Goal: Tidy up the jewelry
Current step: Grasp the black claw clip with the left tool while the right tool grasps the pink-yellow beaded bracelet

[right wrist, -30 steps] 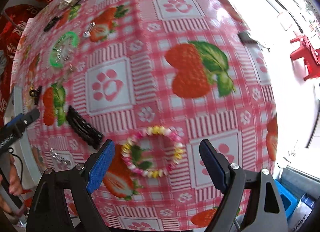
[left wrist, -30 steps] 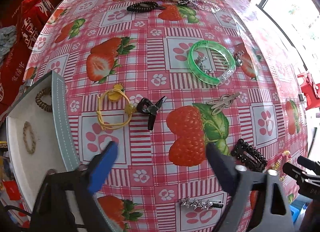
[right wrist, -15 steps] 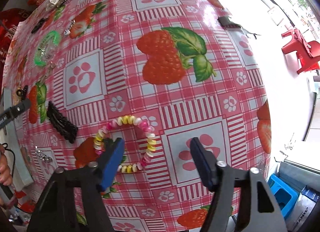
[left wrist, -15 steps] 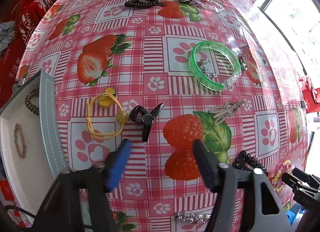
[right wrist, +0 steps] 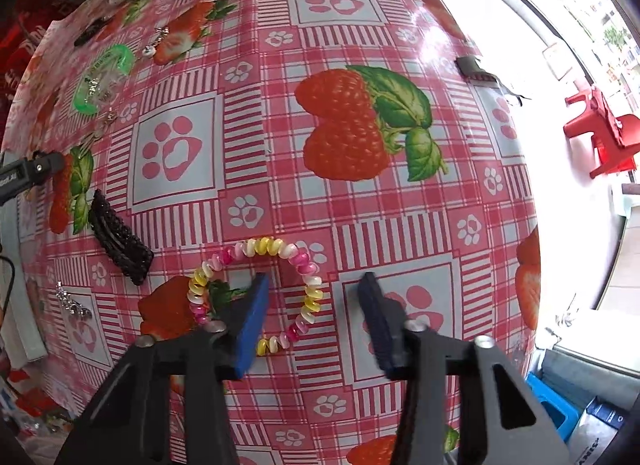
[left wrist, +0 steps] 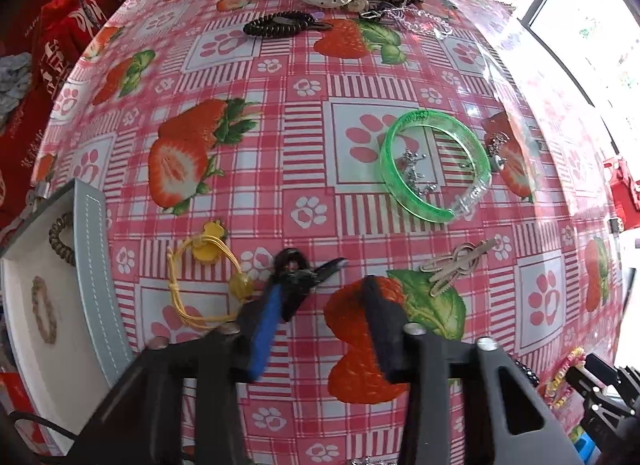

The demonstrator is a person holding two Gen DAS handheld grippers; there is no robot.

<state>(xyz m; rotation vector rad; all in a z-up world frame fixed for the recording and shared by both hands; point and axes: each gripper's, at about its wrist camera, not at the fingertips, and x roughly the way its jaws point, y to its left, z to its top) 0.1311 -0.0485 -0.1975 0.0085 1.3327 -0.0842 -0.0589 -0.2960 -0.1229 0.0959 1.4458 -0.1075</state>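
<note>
The left tongs (left wrist: 316,301) are closing around the black claw clip (left wrist: 298,281), which lies on the bench (left wrist: 280,137) just right of the yellow hair tie (left wrist: 204,281); the blue left pad looks to be brushing the clip, the right pad stands apart, so nothing is pinched yet. To do this well, I would judge that the pads should meet the clip's body squarely, not its splayed prongs, and lift straight up so the yellow tie beside it is not dragged. Left of the yellow tie sits the open jewelry box (left wrist: 96,265), holding two coil ties, the likely destination. Right of the clip lie one beige hair clip (left wrist: 456,265) and, beyond it, one green bangle (left wrist: 434,165) with small silver pieces inside it. Further right, the right tongs (right wrist: 314,301) are closing astride the near-right arc of the multicolored coil bracelet (right wrist: 256,285), left pad inside the loop, right pad outside, not yet squeezing. A clean grip needs both pads low against the bench so the springy coil cannot slip out. Left of the bracelet lie one black snap clip (right wrist: 120,241) and one silver star clip (right wrist: 72,301).
</note>
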